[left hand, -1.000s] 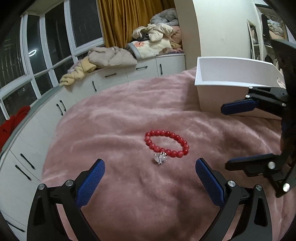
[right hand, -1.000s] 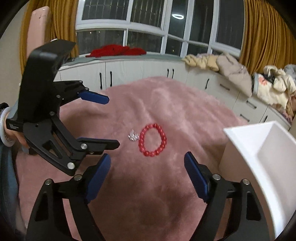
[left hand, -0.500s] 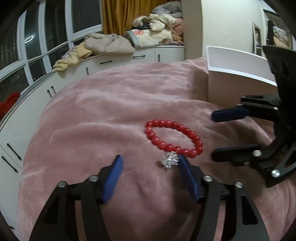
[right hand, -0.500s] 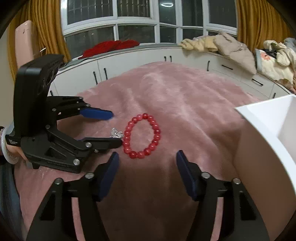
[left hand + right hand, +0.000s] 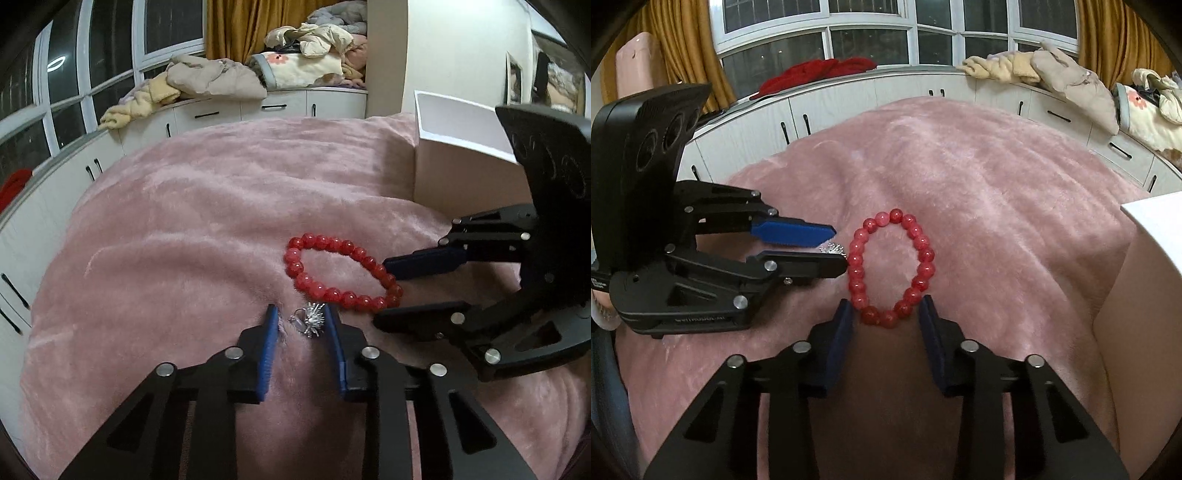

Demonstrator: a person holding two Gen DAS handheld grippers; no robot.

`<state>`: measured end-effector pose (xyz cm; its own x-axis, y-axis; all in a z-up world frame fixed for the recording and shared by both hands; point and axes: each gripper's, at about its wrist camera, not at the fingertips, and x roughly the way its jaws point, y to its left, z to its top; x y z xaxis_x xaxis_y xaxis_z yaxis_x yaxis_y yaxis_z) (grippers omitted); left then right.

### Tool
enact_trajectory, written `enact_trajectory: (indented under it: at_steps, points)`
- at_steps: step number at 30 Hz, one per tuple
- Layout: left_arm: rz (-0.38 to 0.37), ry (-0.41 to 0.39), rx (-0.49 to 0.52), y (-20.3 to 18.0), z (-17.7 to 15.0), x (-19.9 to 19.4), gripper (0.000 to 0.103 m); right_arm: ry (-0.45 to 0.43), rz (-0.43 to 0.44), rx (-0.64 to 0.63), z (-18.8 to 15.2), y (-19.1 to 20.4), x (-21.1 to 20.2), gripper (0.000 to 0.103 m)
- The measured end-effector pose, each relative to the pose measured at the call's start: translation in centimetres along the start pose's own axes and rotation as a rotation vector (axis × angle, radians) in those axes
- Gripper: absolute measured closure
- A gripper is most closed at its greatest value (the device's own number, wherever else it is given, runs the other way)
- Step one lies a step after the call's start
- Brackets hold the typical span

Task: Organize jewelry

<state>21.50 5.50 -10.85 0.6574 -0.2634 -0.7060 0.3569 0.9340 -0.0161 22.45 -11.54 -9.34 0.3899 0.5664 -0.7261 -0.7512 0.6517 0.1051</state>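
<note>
On the pink blanket (image 5: 184,229) nothing is sorted yet; your white box (image 5: 458,122) awaits both pieces. Your right gripper (image 5: 886,314), jaws just closing, brackets the red bracelet's (image 5: 890,266) near end without pinching. Your left gripper (image 5: 299,325), also closing, straddles the silver ring (image 5: 310,323); only its own camera shows that clearly.

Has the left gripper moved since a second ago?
Yes. The left gripper came down toward the red bead bracelet, jaws closing around the silver ring.
</note>
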Motion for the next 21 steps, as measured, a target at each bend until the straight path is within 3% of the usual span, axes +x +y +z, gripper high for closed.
enact_trajectory:
  at_steps: [3,10,21]
  points:
    - [-0.003,-0.002,0.001,0.0,-0.1,0.1,0.077,-0.002,-0.001,0.009,0.2,-0.1,0.1,0.071]
    - [-0.005,-0.010,-0.005,0.1,0.0,-0.2,0.079,-0.017,0.004,0.039,0.3,-0.7,-0.6,0.093]
    - [0.001,-0.042,-0.026,-0.1,0.6,-1.5,0.079,-0.058,0.003,0.081,0.9,-1.2,-2.7,0.093]
